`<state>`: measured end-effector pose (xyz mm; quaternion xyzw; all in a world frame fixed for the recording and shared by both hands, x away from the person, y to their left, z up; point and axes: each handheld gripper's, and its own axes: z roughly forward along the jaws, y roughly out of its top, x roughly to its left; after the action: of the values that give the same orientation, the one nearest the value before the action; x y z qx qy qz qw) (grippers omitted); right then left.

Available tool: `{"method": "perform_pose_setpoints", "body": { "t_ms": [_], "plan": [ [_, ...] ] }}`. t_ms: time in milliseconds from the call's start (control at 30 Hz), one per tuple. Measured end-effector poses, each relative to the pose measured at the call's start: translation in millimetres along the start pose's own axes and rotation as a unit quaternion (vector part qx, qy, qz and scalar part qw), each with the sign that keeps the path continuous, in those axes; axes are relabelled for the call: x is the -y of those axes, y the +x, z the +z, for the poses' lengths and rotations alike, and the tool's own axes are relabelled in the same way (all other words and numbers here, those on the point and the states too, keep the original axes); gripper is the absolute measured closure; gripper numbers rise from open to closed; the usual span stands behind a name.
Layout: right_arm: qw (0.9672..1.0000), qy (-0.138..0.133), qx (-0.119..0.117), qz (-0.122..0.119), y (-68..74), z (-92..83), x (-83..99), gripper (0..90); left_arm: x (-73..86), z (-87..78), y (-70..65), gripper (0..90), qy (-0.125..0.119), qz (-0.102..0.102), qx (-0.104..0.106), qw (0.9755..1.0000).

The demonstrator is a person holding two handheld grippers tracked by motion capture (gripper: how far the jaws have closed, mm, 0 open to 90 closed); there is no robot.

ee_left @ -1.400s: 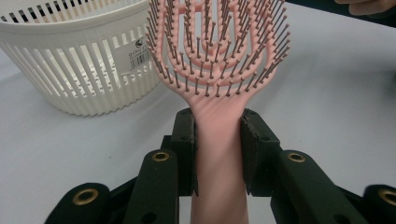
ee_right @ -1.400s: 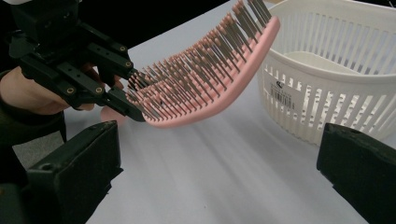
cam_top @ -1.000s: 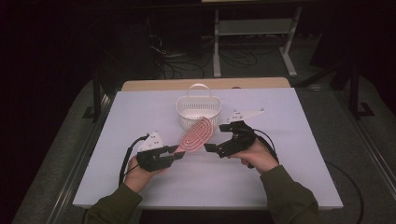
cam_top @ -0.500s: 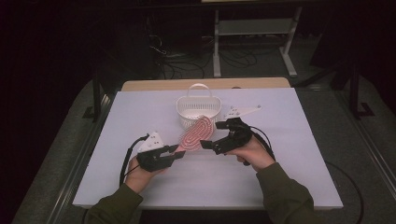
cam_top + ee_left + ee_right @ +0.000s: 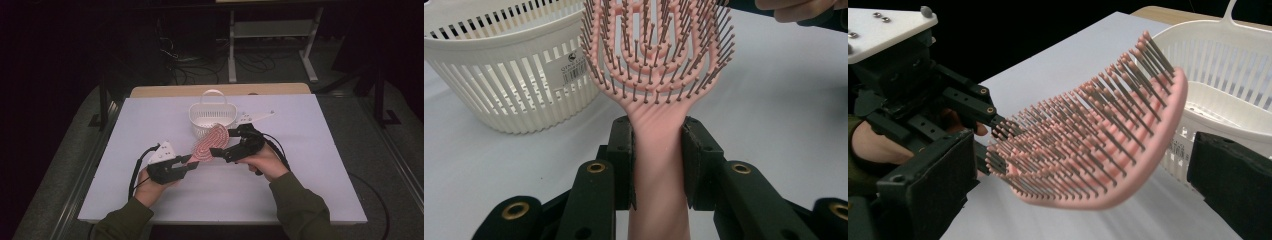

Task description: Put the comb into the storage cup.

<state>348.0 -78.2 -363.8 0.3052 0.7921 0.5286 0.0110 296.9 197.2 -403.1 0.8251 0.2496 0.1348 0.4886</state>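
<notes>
Holding the pink brush (image 5: 656,65) by its handle, the left claw (image 5: 657,165) has both pads pressed against the handle's sides, a firm pinch as the left gripper view shows it. The brush is off the table (image 5: 150,120), head raised and tilted toward the white slatted basket (image 5: 212,116), which stands upright just beyond it near the far middle of the table. In the high view the head of the brush overlaps the near rim of the basket; whether it touches the rim I cannot tell.

The right claw (image 5: 1083,185) is spread wide, its two pads standing either side of the bristled head with clear gaps; no contact is seen. It sits level with the head, bristles facing its camera.

Judgement on progress: pick-up is done, and the brush is carried to the basket but not yet inside. The wide right claw around the head suggests a handover or a steadying grip is being set up. Left to do: close or withdraw the right claw, lift the head over the rim, lower the brush in, release.
</notes>
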Motion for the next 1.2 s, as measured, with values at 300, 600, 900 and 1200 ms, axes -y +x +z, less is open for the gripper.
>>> {"method": "perform_pose_setpoints", "body": {
  "t_ms": [300,600,900,1200],
  "plan": [
    [0.9999,-0.006,-0.002,0.009,-2.5,8.7,-4.6,0.2,0.1,0.4,-0.8,70.0,-0.001,0.002,-0.002,1.0000],
    [0.9998,-0.010,0.001,0.018,-4.2,14.6,-4.3,3.7,0.4,1.1,-0.9,70.0,-0.001,0.004,-0.003,1.0000],
    [0.9992,-0.015,0.017,0.032,-7.2,11.8,-2.0,12.0,0.5,2.1,-2.2,70.0,-0.002,0.008,-0.004,1.0000],
    [0.9987,-0.014,0.013,0.047,-8.3,12.3,-0.6,16.1,0.5,2.4,-3.5,70.0,-0.003,0.011,-0.010,0.9999]
  ]
}}
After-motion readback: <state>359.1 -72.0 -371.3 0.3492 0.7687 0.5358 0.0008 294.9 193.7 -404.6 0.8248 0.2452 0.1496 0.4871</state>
